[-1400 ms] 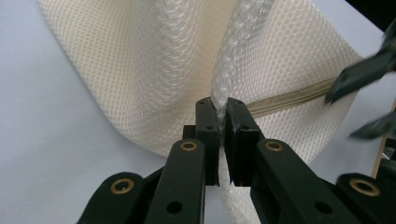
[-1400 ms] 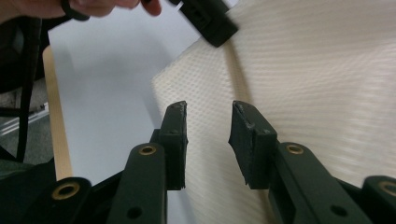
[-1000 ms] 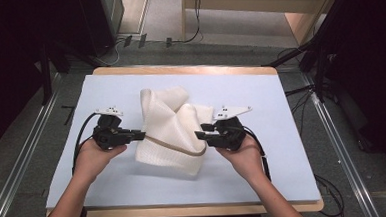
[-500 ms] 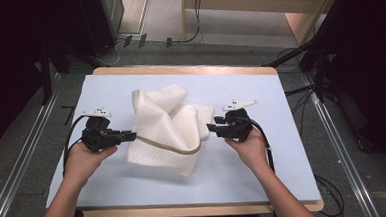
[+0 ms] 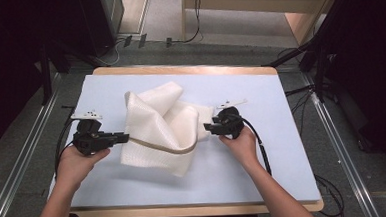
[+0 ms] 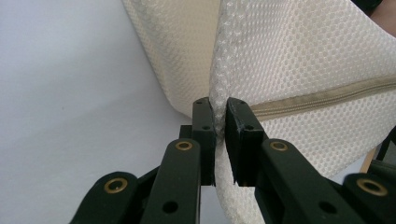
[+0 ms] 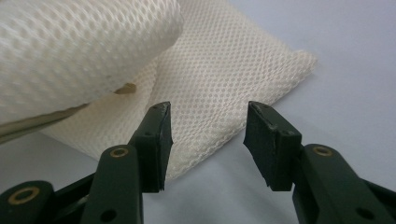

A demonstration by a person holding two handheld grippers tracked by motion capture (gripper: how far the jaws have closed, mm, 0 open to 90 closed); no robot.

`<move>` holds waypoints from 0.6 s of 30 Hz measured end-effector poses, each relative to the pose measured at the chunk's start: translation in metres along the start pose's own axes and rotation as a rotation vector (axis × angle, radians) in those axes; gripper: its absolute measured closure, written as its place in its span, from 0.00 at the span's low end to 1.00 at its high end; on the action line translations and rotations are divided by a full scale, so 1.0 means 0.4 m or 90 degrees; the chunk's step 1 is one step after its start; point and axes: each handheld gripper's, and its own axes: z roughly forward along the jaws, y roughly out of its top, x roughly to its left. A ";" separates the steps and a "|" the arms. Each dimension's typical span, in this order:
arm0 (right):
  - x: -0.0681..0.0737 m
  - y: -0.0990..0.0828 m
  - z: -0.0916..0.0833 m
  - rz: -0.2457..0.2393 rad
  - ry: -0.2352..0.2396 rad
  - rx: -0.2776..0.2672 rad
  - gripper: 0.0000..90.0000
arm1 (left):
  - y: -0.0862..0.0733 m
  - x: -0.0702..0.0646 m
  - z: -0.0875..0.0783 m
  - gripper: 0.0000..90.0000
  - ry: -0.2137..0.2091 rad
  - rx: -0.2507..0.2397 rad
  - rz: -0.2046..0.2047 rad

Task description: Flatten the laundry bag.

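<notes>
While the left claw [image 6: 220,122] pinches the mesh bag's [image 5: 159,133] raised left edge, the right claw [image 7: 208,135], just been spreading, hangs empty beside its flat right corner on the tabletop [image 5: 281,114].

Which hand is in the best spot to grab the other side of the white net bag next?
Right. The right gripper has just been opening, with nothing pinched, and its jaws hang just above the white net bag's flat edge on the table. The left gripper is busy, shut on a fold.
</notes>
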 end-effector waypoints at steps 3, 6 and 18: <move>0.005 -0.004 0.021 0.000 -0.003 0.012 0.58 | -0.004 0.003 -0.006 0.92 0.003 -0.002 -0.003; 0.015 -0.010 0.042 -0.016 -0.007 0.030 0.62 | -0.007 0.005 -0.009 0.92 0.006 -0.003 -0.005; 0.007 0.004 0.032 -0.016 0.003 0.032 0.96 | -0.009 0.008 -0.011 0.92 0.008 -0.007 -0.008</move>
